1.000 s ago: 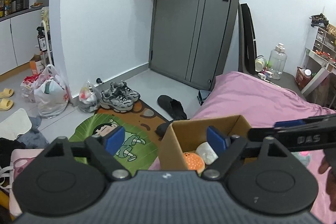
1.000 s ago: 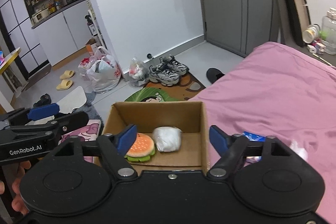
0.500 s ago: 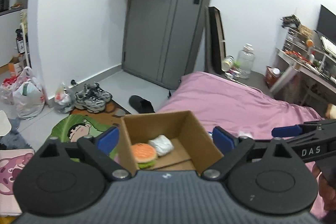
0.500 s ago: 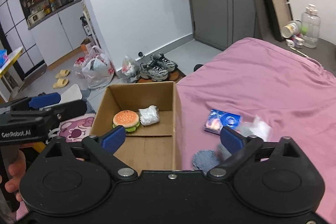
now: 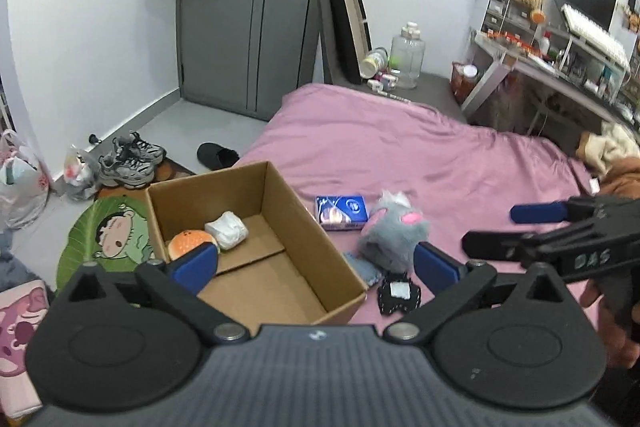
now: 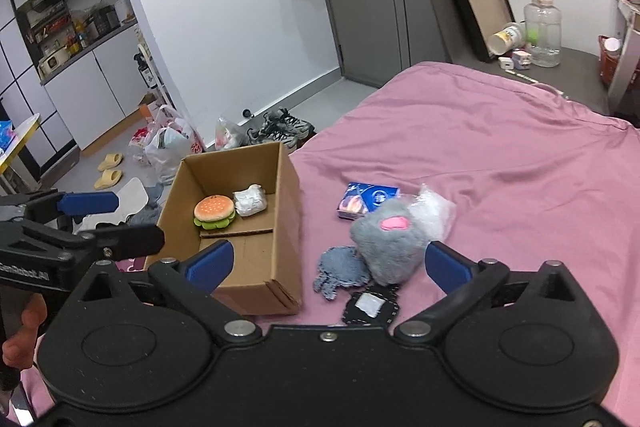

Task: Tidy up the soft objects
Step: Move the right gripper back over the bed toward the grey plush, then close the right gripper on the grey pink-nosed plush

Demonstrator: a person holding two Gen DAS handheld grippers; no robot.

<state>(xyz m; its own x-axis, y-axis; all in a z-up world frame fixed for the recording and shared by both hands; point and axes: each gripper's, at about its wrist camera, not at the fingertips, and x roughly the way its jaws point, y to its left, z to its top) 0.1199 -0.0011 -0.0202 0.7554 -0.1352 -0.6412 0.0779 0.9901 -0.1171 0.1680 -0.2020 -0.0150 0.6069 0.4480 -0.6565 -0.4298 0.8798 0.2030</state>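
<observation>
An open cardboard box (image 5: 280,219) (image 6: 288,187) stands at the edge of the pink bed (image 5: 400,147). Inside it lie a burger plush (image 5: 190,243) (image 6: 214,211) and a white bundle (image 5: 227,229) (image 6: 250,199). To the right of the box, on the bed, are a grey furry plush (image 5: 394,235) (image 6: 390,243), a denim patch (image 6: 340,267), a black patch (image 6: 372,305) and a blue pack (image 6: 366,199). My left gripper (image 5: 316,263) hovers over the box's near corner, its jaws opening with nothing held. My right gripper (image 6: 327,265) is open just short of the grey plush.
A clear plastic bag (image 6: 434,207) lies behind the grey plush. On the floor to the left are sneakers (image 5: 130,163), a black slipper (image 5: 216,155), shopping bags (image 6: 168,147) and a green mat (image 5: 108,231). A cluttered desk (image 5: 560,67) stands beyond the bed.
Both grippers swung right and rose a little, and their jaws spread wider. The box slid left in both views. The grey plush, patches and blue pack came into view.
</observation>
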